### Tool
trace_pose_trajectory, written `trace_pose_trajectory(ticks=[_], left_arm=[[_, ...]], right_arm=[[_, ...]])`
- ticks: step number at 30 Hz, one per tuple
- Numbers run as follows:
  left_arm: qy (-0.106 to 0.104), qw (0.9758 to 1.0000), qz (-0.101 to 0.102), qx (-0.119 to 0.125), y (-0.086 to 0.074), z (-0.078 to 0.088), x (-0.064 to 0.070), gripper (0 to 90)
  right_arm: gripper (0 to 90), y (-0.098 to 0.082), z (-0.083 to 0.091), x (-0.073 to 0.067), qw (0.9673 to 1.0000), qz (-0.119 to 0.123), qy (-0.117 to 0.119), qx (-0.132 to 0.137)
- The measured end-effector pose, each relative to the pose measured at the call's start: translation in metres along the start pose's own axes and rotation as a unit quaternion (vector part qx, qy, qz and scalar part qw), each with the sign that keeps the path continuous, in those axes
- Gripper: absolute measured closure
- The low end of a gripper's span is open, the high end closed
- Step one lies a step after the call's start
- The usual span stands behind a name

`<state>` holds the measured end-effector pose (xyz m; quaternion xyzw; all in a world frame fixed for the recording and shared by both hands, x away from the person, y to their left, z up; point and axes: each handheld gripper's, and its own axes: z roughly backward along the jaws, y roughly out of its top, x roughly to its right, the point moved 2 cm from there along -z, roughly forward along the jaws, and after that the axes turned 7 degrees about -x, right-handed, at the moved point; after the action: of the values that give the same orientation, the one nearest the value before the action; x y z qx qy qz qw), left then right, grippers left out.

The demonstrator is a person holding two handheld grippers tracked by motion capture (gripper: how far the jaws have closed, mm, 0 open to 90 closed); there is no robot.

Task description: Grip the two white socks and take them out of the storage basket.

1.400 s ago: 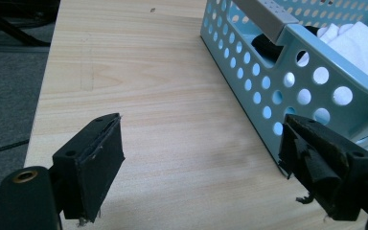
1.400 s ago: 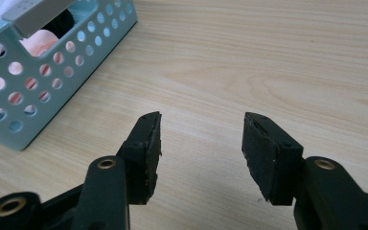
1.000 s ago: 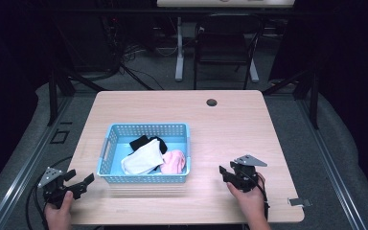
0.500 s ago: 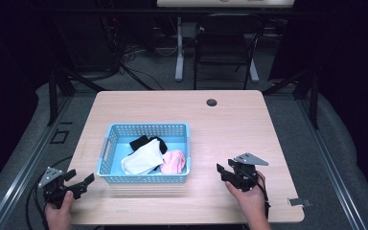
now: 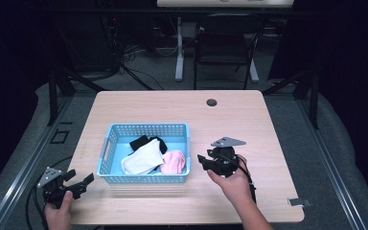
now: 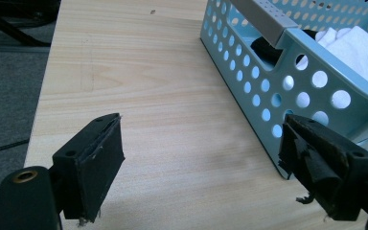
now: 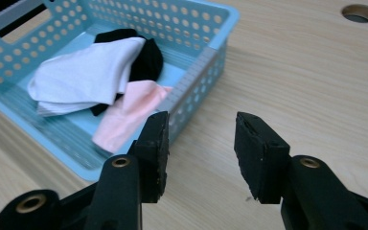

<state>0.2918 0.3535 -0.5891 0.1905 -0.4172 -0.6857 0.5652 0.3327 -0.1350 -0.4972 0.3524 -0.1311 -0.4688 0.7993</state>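
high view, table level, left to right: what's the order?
left gripper → blue basket → white sock → pink sock → right gripper. The black sock overlaps the white one, so it is left out.

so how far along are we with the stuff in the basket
Nothing looks done yet: the white cloth, pink cloth and black cloth all lie inside the blue basket. In hand: the right gripper is open, empty, just beside the basket's right wall. The left gripper is open at the table's near left corner. Left: apparently every piece, if they are to come out.
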Motion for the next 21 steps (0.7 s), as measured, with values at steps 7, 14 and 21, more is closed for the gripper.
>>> trace_pose_trajectory(ticks=[7, 14, 21], left_arm=[[0.0, 1.0, 0.0, 0.004, 0.0, 0.0, 0.0, 15.3], [-0.001, 1.0, 0.001, 0.001, 0.0, 0.0, 0.0, 15.3], [-0.001, 1.0, 0.002, 0.005, 0.0, 0.0, 0.0, 15.4]], right_arm=[[57.9, 0.026, -0.005, -0.01, 0.9995, 0.006, 0.024, -0.019], [58.6, 0.05, -0.022, -0.023, 0.9959, -0.006, 0.07, -0.057], [59.2, 0.064, -0.04, -0.045, 0.9942, 0.019, 0.069, -0.08]])
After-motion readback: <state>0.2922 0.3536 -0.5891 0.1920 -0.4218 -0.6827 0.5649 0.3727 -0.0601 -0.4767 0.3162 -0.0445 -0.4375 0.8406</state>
